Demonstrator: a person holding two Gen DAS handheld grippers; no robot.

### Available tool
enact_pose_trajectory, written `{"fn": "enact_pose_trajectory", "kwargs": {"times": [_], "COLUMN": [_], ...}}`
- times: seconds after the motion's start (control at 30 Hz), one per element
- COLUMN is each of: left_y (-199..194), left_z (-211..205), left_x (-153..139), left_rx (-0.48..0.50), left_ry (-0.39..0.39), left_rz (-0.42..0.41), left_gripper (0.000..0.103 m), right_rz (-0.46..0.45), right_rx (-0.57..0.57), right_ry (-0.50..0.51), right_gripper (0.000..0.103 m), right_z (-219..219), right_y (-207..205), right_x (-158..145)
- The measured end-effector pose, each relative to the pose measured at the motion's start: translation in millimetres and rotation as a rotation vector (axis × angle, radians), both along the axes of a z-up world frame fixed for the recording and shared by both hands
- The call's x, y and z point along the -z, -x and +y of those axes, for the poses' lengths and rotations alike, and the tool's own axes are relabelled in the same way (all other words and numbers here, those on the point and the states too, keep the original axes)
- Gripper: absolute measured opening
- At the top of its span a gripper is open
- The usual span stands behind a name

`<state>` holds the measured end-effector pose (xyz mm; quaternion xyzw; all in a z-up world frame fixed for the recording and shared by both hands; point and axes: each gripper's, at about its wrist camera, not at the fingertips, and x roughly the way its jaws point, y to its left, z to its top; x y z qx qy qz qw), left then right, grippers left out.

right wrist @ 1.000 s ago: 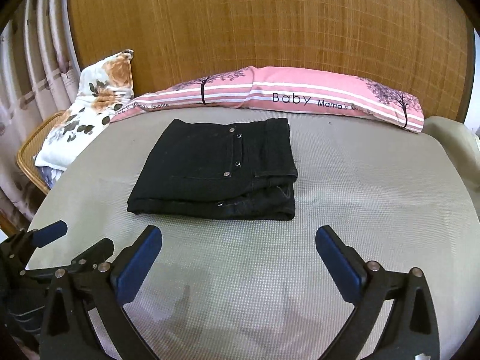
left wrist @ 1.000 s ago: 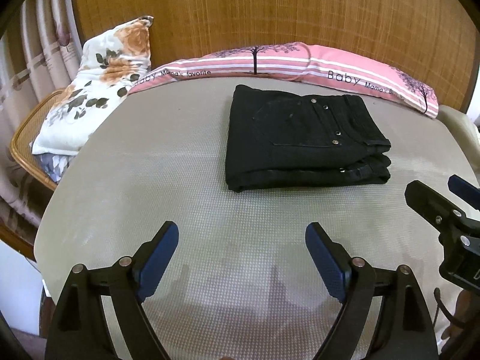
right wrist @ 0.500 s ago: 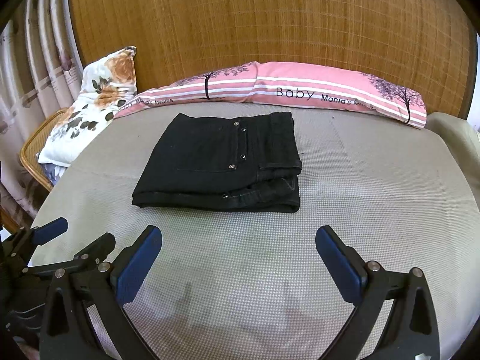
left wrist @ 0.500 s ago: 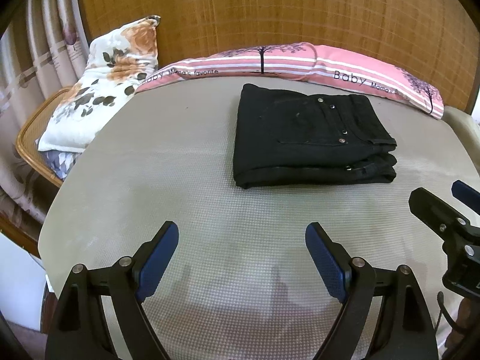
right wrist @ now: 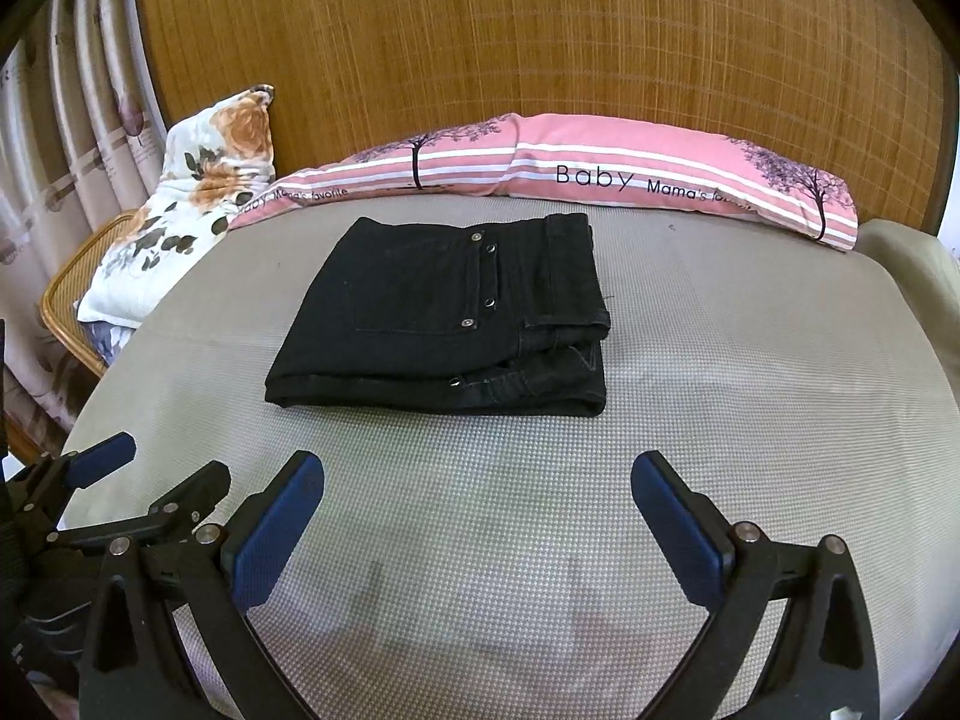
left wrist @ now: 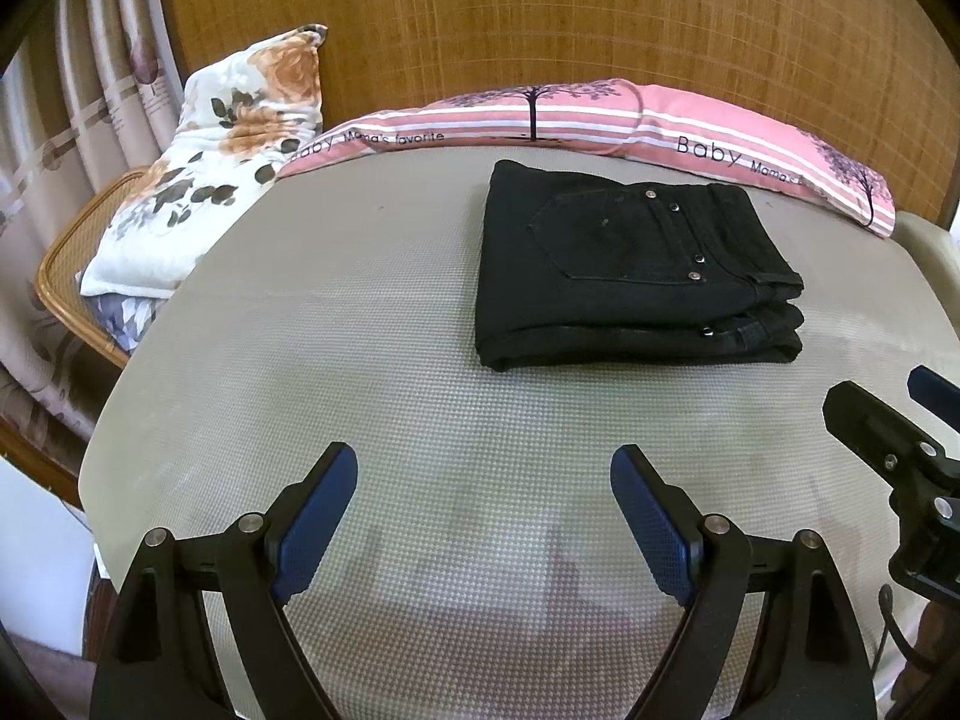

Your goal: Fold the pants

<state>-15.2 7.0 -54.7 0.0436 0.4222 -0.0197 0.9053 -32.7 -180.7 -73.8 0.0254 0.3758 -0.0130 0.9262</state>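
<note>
Over the last second both grippers, left point(left wrist: 483, 516) and right point(right wrist: 477, 525), have drawn back with jaws wide apart and empty, leaving the black pants point(right wrist: 444, 318) folded on the bed point(right wrist: 750, 372), so the task looks finished.

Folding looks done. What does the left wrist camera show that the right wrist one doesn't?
Only the left wrist view shows the right gripper from the side, at its right edge. Only the right wrist view shows the left gripper from the side, at its left edge. Both show the folded black pants on the grey mat, untouched, the pink pillow behind, and open jaws.
</note>
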Motion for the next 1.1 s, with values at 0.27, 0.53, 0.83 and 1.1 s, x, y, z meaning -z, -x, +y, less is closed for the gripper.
{"fn": "enact_pose_trajectory", "kwargs": {"times": [0.27, 0.53, 0.83, 1.1], "left_y": [-0.6, -0.7, -1.0, -3.5], "left_z": [0.1, -0.1, -0.2, 1.4], "left_x": [0.8, 1.3, 1.9, 3.2], "left_rx": [-0.004, -0.003, -0.004, -0.002], "left_ry": [-0.002, -0.002, -0.01, -0.015], "left_rz": [0.001, 0.002, -0.003, -0.008], "left_gripper": [0.087, 0.087, 0.086, 0.087], "right_rz": [0.004, 0.012, 0.019, 0.021], "right_rx": [0.003, 0.001, 0.002, 0.0], "right_ry": [-0.002, -0.004, -0.009, -0.009], "right_gripper": [0.102, 0.102, 0.102, 0.102], "right_z": [0.9, 1.9, 0.8, 0.1], "right_y": [0.4, 0.3, -0.5, -1.4], "right_x": [2.5, 5.4, 7.0, 6.8]}}
